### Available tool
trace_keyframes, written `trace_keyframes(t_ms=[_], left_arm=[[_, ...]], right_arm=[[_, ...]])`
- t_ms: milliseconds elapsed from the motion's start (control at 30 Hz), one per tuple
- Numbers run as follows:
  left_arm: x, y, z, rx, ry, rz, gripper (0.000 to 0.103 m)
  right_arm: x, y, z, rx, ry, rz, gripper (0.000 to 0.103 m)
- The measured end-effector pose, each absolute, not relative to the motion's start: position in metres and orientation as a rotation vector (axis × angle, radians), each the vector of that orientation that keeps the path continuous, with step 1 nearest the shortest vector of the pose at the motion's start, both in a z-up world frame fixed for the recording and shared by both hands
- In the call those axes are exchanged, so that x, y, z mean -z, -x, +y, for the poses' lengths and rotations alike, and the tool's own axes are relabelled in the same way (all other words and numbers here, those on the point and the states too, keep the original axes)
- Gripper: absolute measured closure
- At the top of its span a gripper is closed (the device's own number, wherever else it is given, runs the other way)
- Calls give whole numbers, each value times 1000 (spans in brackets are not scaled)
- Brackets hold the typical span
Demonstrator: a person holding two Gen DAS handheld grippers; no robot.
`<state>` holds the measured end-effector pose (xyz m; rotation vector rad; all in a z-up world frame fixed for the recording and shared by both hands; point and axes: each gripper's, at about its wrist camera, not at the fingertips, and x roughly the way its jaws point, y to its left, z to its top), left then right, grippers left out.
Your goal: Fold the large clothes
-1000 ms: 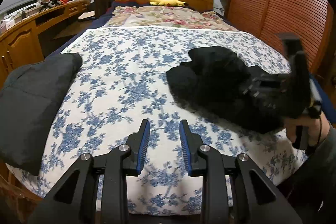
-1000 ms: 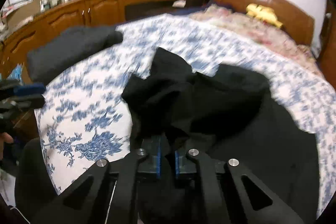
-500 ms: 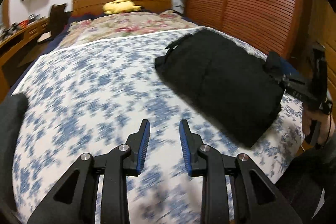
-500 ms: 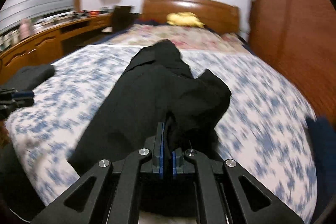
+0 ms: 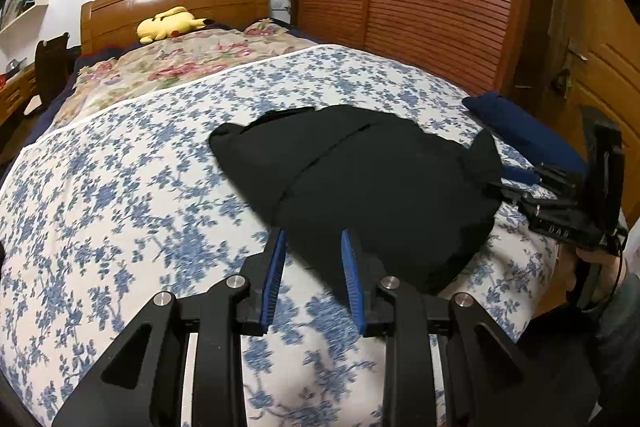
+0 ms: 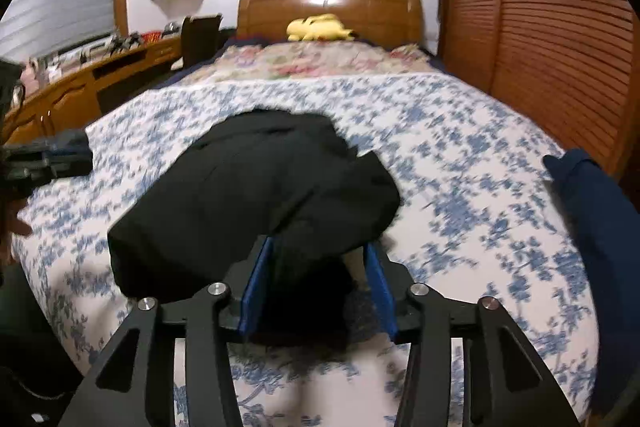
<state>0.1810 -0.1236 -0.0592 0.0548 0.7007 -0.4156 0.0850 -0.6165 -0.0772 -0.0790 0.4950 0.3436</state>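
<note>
- Black garment: folded, lying on the floral bedspread, near its foot edge.
- Right gripper: jaws just opened, garment's near edge loose between them.
- Left gripper: parted, empty, above the bedspread.

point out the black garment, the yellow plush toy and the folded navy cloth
black garment point(image 5: 372, 179), left wrist view, middle of its top surface
yellow plush toy point(image 6: 318, 27), right wrist view, middle of its body by the headboard
folded navy cloth point(image 5: 516, 131), left wrist view, its upper face
</note>
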Motion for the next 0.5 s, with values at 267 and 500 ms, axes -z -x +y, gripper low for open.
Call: trace_keyframes(t_ms=[267, 500], left_arm=[[64, -184, -160, 456, -81, 726, 73], [64, -191, -184, 481, -98, 734, 73]], right_arm=[[67, -71, -623, -378, 62, 380, 54], [86, -90, -616, -398, 88, 464, 59]])
